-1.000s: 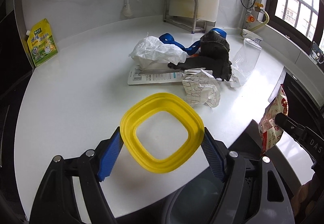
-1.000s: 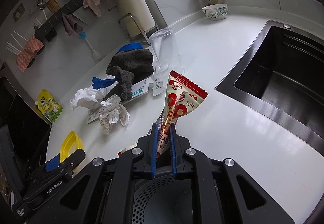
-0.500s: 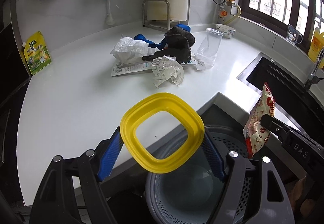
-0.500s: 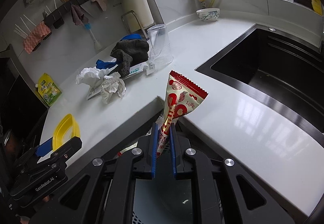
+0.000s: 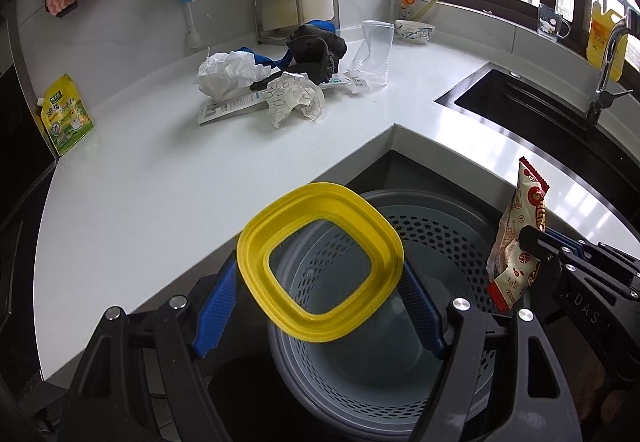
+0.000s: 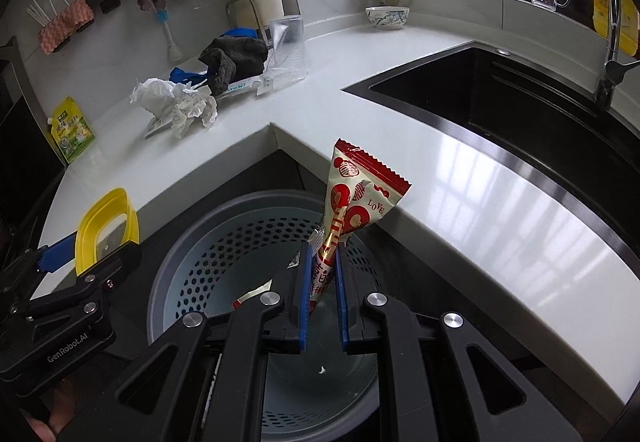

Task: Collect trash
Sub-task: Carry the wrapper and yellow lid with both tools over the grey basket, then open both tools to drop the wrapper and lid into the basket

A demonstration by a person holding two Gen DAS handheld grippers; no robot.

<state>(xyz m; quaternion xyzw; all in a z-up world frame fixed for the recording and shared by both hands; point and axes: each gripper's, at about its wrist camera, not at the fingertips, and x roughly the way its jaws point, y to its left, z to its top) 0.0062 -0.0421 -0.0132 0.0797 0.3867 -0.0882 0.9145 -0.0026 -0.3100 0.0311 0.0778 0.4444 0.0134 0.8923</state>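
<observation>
Both my tongs hang over the bin, each clamped on 1 piece of trash.

The white counter (image 5: 168, 178) wraps ahead of both tongs, with the dark sink (image 6: 500, 102) ahead and right of my right tongs. The grey perforated bin (image 5: 432, 214) sits below and just ahead of both, in the counter's inner corner. A pile of trash (image 5: 280, 74), with crumpled paper, a dark cloth and a clear cup, lies well ahead of my left tongs on the counter. My left tongs (image 5: 320, 302) grip the yellow lid ring (image 5: 256, 242) by its 2 outer sides, above the bin. My right tongs (image 6: 323, 282) pinch the red-and-white wrapper (image 6: 356, 194) at its lower end; it stands upright over the bin.
</observation>
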